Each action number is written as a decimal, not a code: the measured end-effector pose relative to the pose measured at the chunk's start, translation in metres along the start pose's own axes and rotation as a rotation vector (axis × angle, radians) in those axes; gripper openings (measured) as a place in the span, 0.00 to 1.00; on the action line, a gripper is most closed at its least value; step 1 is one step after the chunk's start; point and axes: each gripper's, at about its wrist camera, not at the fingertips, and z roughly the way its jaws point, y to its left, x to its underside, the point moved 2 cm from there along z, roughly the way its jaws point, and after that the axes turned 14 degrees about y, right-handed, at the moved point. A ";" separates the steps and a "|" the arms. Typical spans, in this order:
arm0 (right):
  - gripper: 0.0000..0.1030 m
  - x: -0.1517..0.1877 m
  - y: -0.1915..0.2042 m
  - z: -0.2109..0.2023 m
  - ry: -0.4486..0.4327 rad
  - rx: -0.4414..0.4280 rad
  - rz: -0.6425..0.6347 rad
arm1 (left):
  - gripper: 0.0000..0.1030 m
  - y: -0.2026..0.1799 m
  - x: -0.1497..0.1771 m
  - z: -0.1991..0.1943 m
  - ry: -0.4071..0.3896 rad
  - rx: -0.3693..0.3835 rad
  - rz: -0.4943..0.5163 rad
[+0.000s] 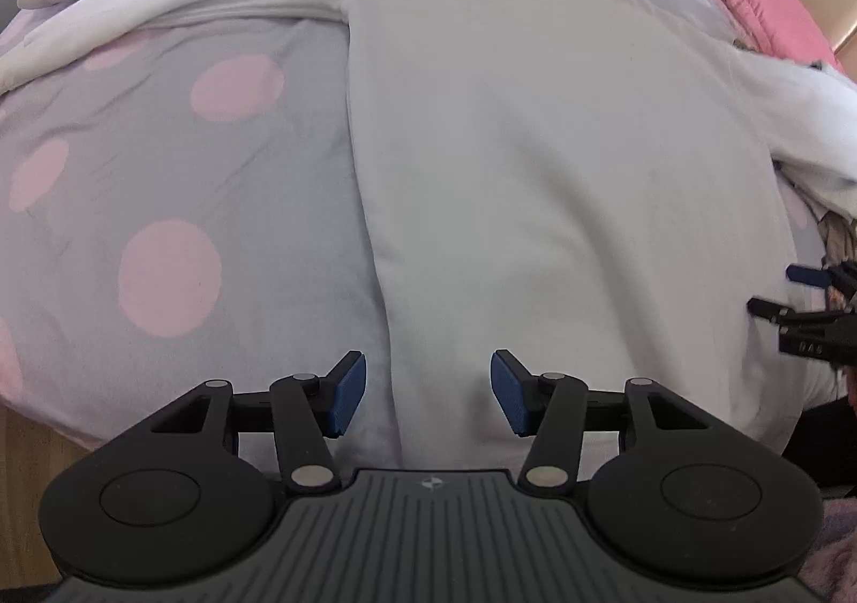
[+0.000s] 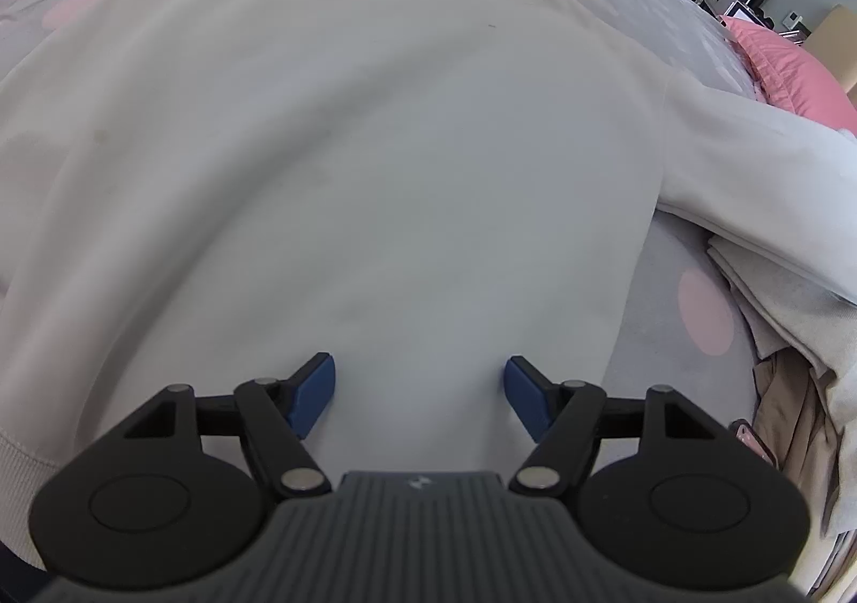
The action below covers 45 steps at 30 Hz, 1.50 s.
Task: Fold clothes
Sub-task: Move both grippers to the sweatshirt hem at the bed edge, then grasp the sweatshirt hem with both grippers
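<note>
A white long-sleeved sweatshirt (image 1: 535, 164) lies spread flat on a grey bedspread with pink dots (image 1: 160, 206), collar at the far edge, hem at the near edge. The left gripper (image 1: 428, 391) hovers with fingers spread over the hem's left side edge — holding nothing. The right gripper (image 2: 420, 397) is likewise spread above the hem near the sweatshirt's right side.

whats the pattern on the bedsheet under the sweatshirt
Grey bedsheet with large pink polka dots, clearest in the left wrist view.
</note>
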 end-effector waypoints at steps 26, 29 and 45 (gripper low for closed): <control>0.69 0.074 -0.065 -0.005 0.325 -0.203 0.132 | 0.32 -0.024 0.029 0.046 0.236 -0.097 0.114; 0.67 0.084 -0.059 0.008 0.405 -0.238 0.119 | 0.32 -0.030 0.030 0.050 0.250 -0.106 0.133; 0.07 0.082 -0.058 -0.007 0.498 -0.255 0.026 | 0.06 -0.043 0.031 0.029 0.253 -0.081 0.153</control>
